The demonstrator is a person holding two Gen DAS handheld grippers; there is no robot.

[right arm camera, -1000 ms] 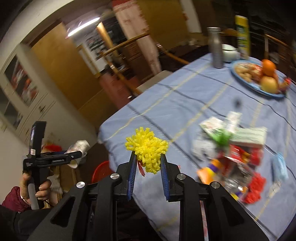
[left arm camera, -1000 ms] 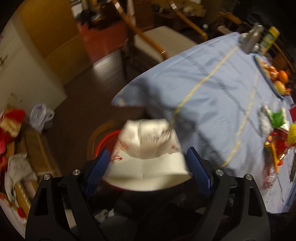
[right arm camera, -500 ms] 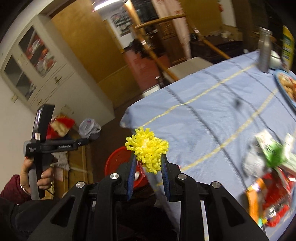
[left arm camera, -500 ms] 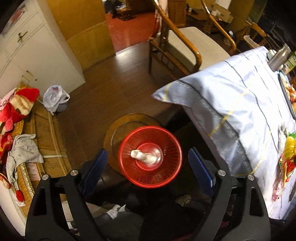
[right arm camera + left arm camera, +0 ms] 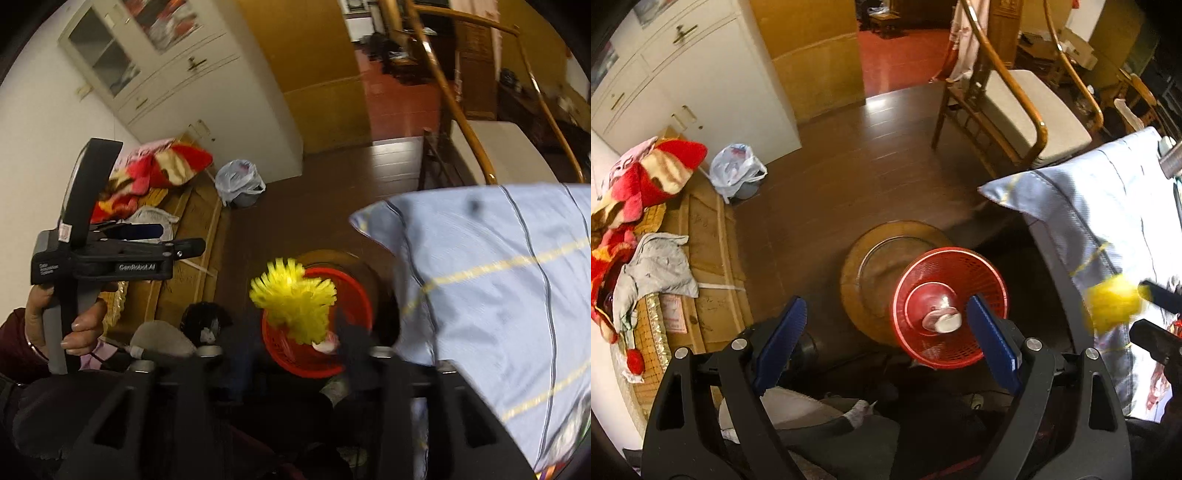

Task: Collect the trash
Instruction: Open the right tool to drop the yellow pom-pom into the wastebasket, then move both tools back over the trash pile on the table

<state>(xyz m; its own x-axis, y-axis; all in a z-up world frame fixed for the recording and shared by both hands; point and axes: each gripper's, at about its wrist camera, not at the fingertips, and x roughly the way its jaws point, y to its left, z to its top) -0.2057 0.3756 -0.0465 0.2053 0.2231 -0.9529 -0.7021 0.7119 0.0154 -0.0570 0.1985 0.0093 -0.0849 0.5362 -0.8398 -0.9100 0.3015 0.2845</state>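
A red mesh basket (image 5: 948,308) stands on the floor beside the table, with a crumpled white paper (image 5: 941,320) in its bottom. My left gripper (image 5: 886,334) is open and empty above the floor, just left of the basket. It also shows at the left of the right wrist view (image 5: 144,230). A frilly yellow piece of trash (image 5: 295,297) is over the basket (image 5: 314,354) in the right wrist view, blurred by motion. The right gripper's fingers are blurred there and seem spread apart. The yellow piece also shows in the left wrist view (image 5: 1112,302), at the right gripper's tips.
The table under a light blue cloth (image 5: 1108,221) fills the right. A round wooden stool top (image 5: 871,266) lies under the basket. A wooden chair (image 5: 1015,99) stands behind, a plastic bag (image 5: 735,171) by the white cabinet (image 5: 701,85), blankets (image 5: 639,184) at the left.
The white paper left my left gripper and now lies in the basket. My left gripper swung left. My right gripper carried the yellow piece from the table to above the basket.
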